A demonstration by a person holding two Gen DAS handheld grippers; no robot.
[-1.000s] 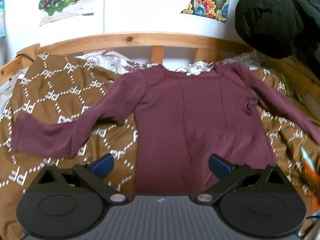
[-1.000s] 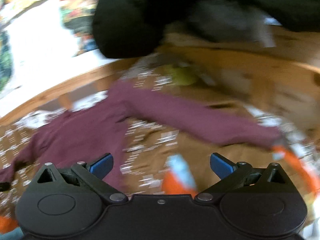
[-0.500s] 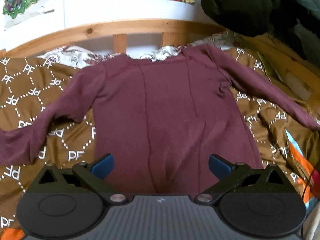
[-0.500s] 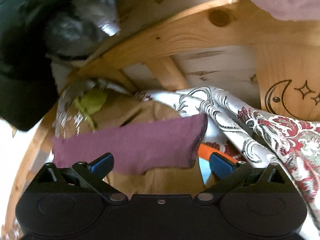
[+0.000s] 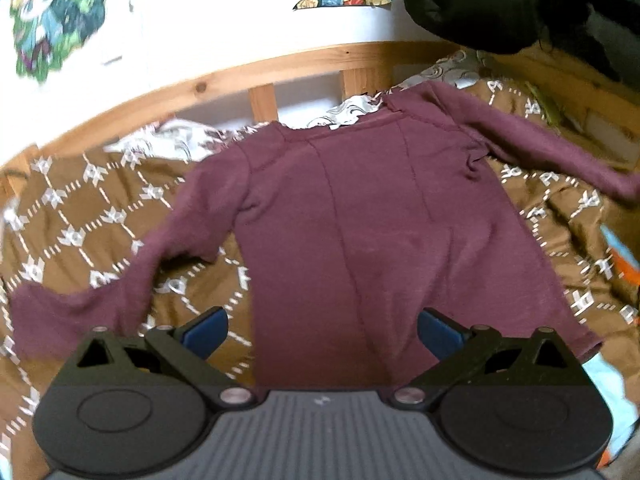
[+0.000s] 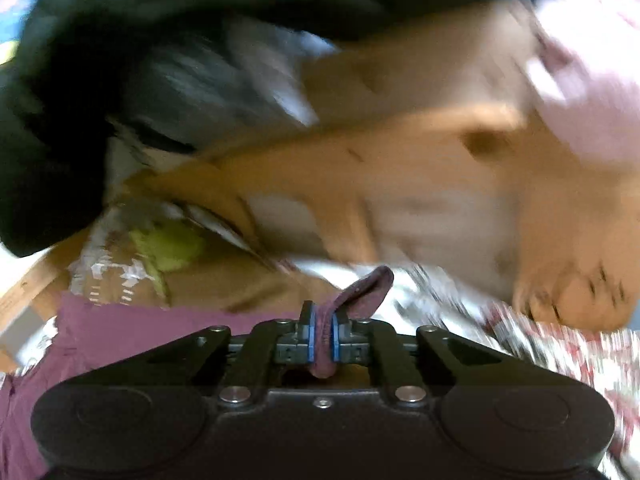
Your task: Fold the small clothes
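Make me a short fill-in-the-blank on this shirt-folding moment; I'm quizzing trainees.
1. The right gripper is shut on the shirt's ____.
2. The left gripper hovers over the shirt with its jaws ____.
3. The shirt lies on a ____ patterned blanket.

Missing words: sleeve; open; brown

A plain maroon shirt [image 5: 360, 216] is seen laid on a brown blanket [image 5: 92, 216] patterned with a white dashed lattice. Beyond the shirt, a pale natural wood rail [image 5: 256, 68] is shown, with a white wall [image 5: 208, 12] above it bearing multicoloured posters [image 5: 52, 20]. A black garment [image 5: 492, 0] is seen at the shirt's upper right. Blue pads [image 6: 336, 340] are fitted on the black right gripper [image 6: 323, 340]; a white, red-flowered cloth [image 6: 552, 344] lies beside it.
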